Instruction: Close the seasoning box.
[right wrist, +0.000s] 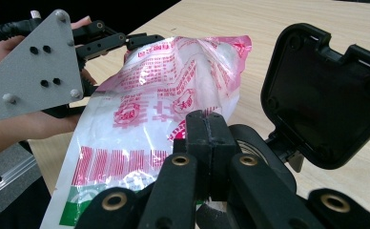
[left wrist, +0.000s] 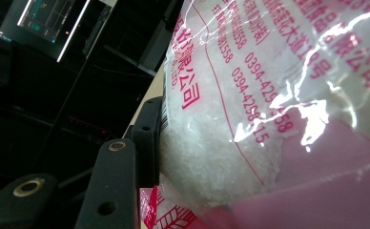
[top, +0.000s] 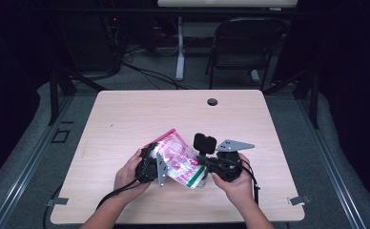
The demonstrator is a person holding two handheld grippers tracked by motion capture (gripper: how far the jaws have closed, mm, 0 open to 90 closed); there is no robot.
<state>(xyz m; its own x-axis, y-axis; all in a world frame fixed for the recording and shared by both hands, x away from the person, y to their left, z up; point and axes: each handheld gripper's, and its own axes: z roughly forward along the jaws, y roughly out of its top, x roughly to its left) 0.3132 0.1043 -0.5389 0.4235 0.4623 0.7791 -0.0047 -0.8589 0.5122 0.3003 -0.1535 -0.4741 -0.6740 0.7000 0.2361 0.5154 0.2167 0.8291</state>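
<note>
High view: over the pale wooden table (top: 126, 114), with a folding chair (top: 242, 45) in the dark room behind, 2 hands hold a clear plastic bag (top: 180, 162) with red print between the left gripper (top: 149, 164) and the right gripper (top: 216, 164). Left gripper view: white granules fill the bag (left wrist: 250, 124), and 1 black jaw presses its side, the grip about half open around it. Right gripper view: the jaws meet closed at the bag's (right wrist: 164, 109) green-striped end, though I cannot tell if they pinch it, beside a black flip lid (right wrist: 323, 95).
</note>
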